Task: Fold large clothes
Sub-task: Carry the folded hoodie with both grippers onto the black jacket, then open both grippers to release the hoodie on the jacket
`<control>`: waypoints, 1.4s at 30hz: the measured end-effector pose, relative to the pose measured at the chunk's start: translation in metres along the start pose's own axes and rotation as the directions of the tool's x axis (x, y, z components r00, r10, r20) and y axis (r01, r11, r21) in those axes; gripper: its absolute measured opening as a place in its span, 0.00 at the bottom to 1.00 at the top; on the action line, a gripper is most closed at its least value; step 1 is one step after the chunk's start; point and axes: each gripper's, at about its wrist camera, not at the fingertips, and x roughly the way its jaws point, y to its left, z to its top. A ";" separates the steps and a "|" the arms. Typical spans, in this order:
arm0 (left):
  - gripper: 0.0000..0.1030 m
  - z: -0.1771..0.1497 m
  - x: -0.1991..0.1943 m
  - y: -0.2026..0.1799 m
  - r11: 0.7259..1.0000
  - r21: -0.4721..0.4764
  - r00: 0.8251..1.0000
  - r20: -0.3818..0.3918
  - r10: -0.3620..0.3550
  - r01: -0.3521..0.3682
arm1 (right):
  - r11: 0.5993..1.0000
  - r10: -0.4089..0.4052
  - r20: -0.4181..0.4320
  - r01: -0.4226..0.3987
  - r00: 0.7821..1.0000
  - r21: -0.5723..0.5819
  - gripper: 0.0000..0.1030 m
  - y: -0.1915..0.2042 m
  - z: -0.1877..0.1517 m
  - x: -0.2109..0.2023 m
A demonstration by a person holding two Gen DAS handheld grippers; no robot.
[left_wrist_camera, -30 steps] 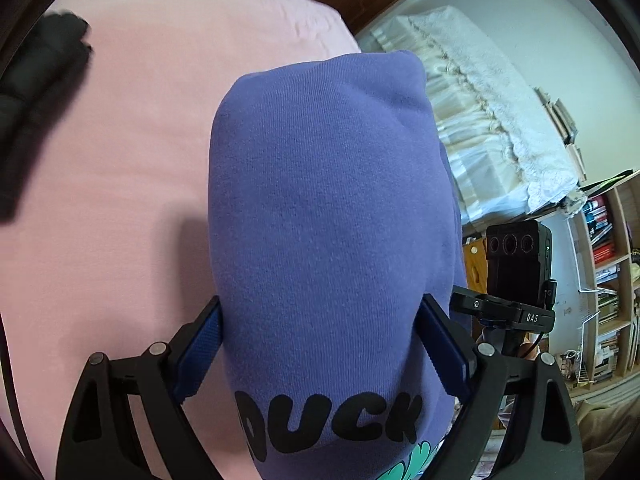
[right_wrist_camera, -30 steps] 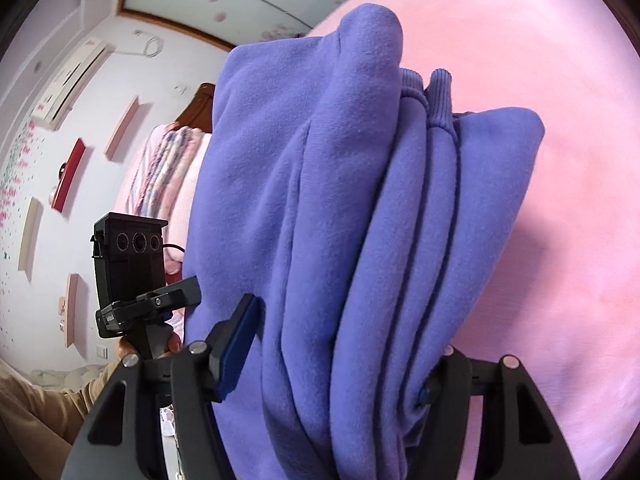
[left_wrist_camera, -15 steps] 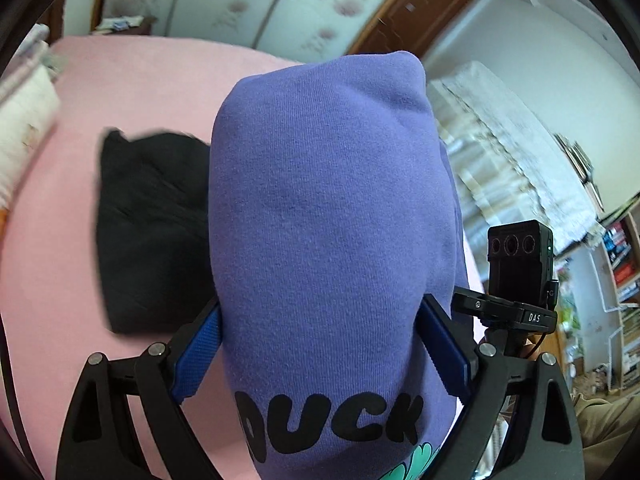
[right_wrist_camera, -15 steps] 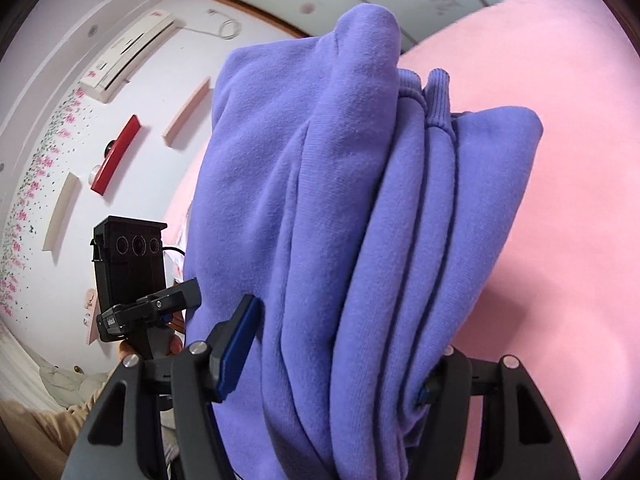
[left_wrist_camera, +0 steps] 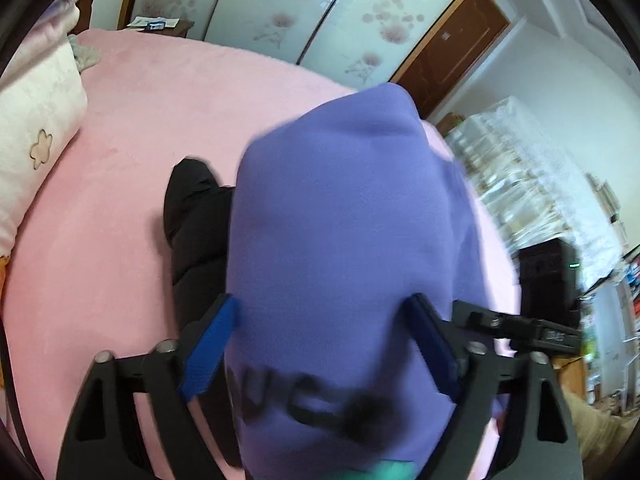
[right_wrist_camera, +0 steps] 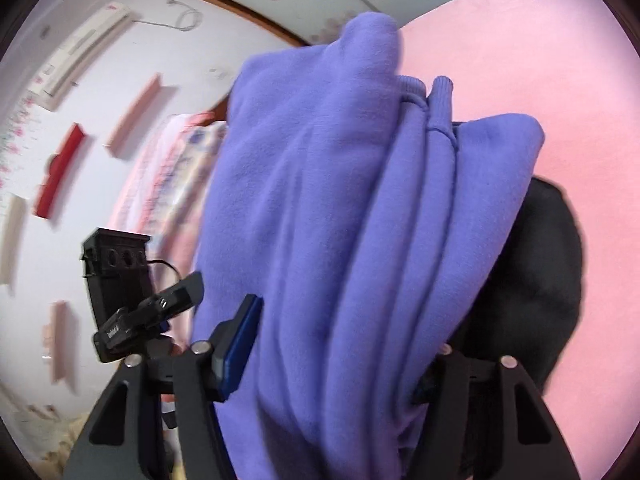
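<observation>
A folded purple sweatshirt [left_wrist_camera: 340, 200] with black letters fills the left wrist view and hangs above the pink bed [left_wrist_camera: 120, 200]. My left gripper [left_wrist_camera: 322, 300] has it between its blue pads, jaws closing on the bundle. In the right wrist view the same sweatshirt [right_wrist_camera: 340, 200] shows its stacked folds and ribbed cuffs. My right gripper [right_wrist_camera: 348, 324] clamps it from both sides, its jaws closing as well. A folded black garment [left_wrist_camera: 196, 232] lies on the bed just beneath and beyond the sweatshirt, also visible in the right wrist view [right_wrist_camera: 536, 280].
A cream pillow [left_wrist_camera: 36, 128] sits at the bed's left end. Sliding wardrobe doors [left_wrist_camera: 280, 12] and a brown door stand behind the bed. Wall shelves [right_wrist_camera: 60, 168] and striped bedding [right_wrist_camera: 180, 168] lie to the left in the right wrist view.
Both grippers have carried the sweatshirt sideways across the bed. The black garment has slid from the edge of view to right under the sweatshirt. Both pairs of jaws have narrowed on the fabric.
</observation>
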 end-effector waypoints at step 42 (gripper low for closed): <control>0.95 -0.057 0.016 -0.097 0.951 0.062 0.953 0.042 0.301 -0.303 | 0.916 -0.386 0.019 0.386 0.922 -0.111 0.73 0.001 -0.040 -0.034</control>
